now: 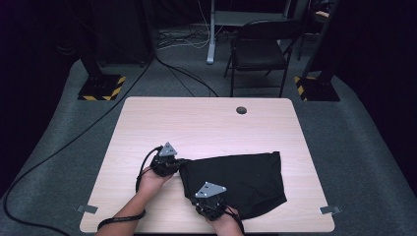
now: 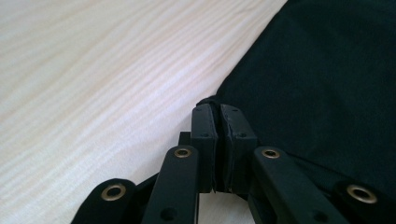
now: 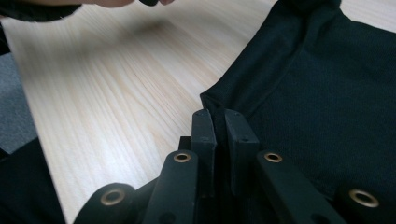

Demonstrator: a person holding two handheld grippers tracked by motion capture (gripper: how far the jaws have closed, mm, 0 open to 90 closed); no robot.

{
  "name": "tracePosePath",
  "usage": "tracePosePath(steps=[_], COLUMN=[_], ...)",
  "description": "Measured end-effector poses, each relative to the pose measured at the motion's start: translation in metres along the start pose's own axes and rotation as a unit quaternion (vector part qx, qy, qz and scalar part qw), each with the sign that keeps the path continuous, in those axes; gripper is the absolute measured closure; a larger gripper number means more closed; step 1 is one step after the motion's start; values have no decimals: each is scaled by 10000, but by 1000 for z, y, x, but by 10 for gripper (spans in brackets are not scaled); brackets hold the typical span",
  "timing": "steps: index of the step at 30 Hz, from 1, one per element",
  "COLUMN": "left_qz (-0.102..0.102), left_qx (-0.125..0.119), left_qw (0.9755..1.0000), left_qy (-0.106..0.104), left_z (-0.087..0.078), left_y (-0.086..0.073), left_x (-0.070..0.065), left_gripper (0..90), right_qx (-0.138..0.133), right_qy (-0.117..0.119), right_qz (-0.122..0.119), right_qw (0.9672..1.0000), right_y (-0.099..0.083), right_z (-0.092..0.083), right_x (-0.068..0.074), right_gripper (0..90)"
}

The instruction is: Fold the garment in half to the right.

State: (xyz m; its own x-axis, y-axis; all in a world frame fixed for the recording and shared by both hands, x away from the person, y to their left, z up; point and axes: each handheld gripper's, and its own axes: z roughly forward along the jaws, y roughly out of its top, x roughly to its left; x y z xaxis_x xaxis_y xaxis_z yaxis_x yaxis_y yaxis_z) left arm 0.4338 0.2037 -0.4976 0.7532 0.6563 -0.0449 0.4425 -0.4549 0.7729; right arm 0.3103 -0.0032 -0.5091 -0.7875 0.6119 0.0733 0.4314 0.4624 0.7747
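Right hand-held gripper (image 1: pixel 212 206): nearest the camera in the high view, at the near edge of the worktop, with a hand behind it. Its 2 black jaws are pinched tight on the near-left edge of the cloth. In the right gripper view (image 3: pixel 219 122) the cloth's hem goes in between the jaws.

Left hand-held gripper (image 1: pixel 178 162): a bit farther in and to the left, held by the other hand (image 1: pixel 150 179). Its jaws have closed up and now squeeze the far-left corner of the cloth. In the left gripper view (image 2: pixel 218 114) a small bit of black cloth peeks out at the jaw tips.

Cloth (image 1: pixel 241 179): black, lying mostly flat on the right half of the worktop, close to the near edge. Its left side is bunched a little where the 2 grippers hold it. In the right gripper view (image 3: pixel 322 93) a seam runs along its edge. In the left gripper view (image 2: pixel 322 79) it spreads away to the right of the jaws.

Worktop (image 1: pixel 196 123): light wood with round corners. Its far part has a small dark hole (image 1: pixel 241 110) near the back edge.

Cables: 1 loops from the left gripper (image 1: pixel 142 169) around the wrist.

Chair (image 1: pixel 260 51): black, folding, standing on the grey floor behind the worktop.

Floor: grey carpet, with 1 long black cord (image 1: pixel 59 147) across it on the left.
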Motion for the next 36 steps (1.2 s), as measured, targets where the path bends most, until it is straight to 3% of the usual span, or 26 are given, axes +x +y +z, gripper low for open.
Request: tracePosePath(steps=[7,10,18,31,36], left_qz=[-94,-234,-212,-36,-5], left_qx=[-218,-380,-612,-719,-752], left_qw=[9997,9990,9979,9971,9968], left_qy=[50,-20,44,235,271], left_z=[-6,-11,-24,-41,-49], left_y=[5,7,14,26,34], left_x=[0,4,5,9,11], left_gripper=[851,852,857,861,860], right_qx=[-50,-122,-185,-350,-422], right_qy=[97,154,225,261,367], right_qz=[-45,-116,-335,-610,-541], right_qw=[9999,9997,9990,9972,9970], right_y=[7,12,25,46,56], right_z=[-6,-9,-12,-21,-25], right_x=[0,1,4,9,6], right_gripper=[838,839,843,843,839])
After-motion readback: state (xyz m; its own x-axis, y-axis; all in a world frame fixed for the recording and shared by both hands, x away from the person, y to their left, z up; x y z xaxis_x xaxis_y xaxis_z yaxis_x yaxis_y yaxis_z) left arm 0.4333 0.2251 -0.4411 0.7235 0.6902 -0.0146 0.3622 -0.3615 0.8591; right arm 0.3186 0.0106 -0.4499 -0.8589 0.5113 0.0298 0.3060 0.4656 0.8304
